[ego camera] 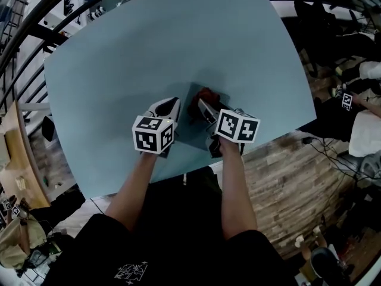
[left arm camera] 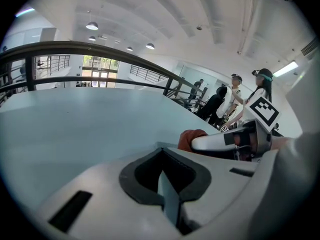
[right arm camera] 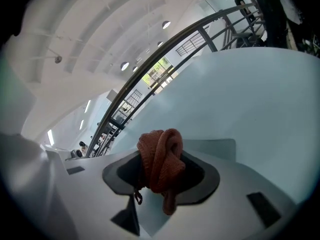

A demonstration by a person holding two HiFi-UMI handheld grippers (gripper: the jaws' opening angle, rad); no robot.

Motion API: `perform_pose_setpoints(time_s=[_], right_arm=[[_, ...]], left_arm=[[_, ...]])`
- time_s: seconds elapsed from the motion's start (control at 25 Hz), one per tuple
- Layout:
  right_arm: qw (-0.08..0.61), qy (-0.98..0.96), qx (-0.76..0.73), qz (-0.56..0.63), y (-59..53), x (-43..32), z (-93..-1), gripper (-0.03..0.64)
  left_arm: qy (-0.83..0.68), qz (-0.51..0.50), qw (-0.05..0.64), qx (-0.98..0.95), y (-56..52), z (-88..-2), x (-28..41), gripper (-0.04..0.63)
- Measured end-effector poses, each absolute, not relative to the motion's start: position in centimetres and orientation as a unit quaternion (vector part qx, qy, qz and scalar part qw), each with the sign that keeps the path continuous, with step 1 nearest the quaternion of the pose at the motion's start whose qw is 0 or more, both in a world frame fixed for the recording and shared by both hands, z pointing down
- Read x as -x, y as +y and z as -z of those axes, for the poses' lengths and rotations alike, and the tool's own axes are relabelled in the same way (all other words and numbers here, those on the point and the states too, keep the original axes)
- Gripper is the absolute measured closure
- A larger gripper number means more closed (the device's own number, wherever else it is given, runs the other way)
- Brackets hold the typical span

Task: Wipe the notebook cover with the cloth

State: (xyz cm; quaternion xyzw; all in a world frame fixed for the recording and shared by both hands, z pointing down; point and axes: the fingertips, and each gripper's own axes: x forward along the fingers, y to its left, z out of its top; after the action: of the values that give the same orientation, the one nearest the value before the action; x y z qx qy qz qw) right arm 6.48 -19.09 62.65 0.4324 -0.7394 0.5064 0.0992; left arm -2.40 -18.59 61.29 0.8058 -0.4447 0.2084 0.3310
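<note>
A dark teal notebook [ego camera: 186, 131] lies on the blue-grey table [ego camera: 149, 46] near its front edge. My left gripper [ego camera: 173, 103] is at the notebook's left side, jaws shut on a thin blue-grey sheet [left arm camera: 169, 196] that looks like the notebook's cover. My right gripper [ego camera: 200, 106] is shut on a bunched red-brown cloth [ego camera: 206, 94], over the notebook's far part. In the right gripper view the cloth [right arm camera: 161, 160] bulges out of the gripper [right arm camera: 161, 181], and a notebook corner [right arm camera: 216, 147] lies just beyond. The left gripper view also shows the cloth [left arm camera: 190, 137] and the right gripper [left arm camera: 212, 142].
The table's front edge [ego camera: 178, 174] runs just behind both grippers, with wooden floor [ego camera: 280, 177] and cables to the right. A curved railing [ego camera: 36, 22] borders the far left. People stand off to the right [left arm camera: 231, 101]. A bag [ego camera: 15, 240] lies at the lower left.
</note>
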Motion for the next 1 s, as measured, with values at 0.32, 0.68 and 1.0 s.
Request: perform_pose_setpoints(time_s=[0.32, 0.68, 1.0], right_arm=[[0.106, -0.745, -0.402, -0.522, -19.4, -2.5, -63.8, 0.443], [0.122, -0.731, -0.408, -0.533, -18.8, -2.4, -65.4, 0.443], [0.119, -0.718, -0.425, -0.539, -17.7, -4.9, -65.5, 0.443]], left_arm=[[-0.449, -0.211, 0.336, -0.801, -18.6, -61.9, 3.4, 0.588], [-0.444, -0.214, 0.335, -0.803, -18.3, -62.2, 3.7, 0.588], [-0.432, -0.216, 0.332, -0.810, -17.8, -61.9, 2.5, 0.588]])
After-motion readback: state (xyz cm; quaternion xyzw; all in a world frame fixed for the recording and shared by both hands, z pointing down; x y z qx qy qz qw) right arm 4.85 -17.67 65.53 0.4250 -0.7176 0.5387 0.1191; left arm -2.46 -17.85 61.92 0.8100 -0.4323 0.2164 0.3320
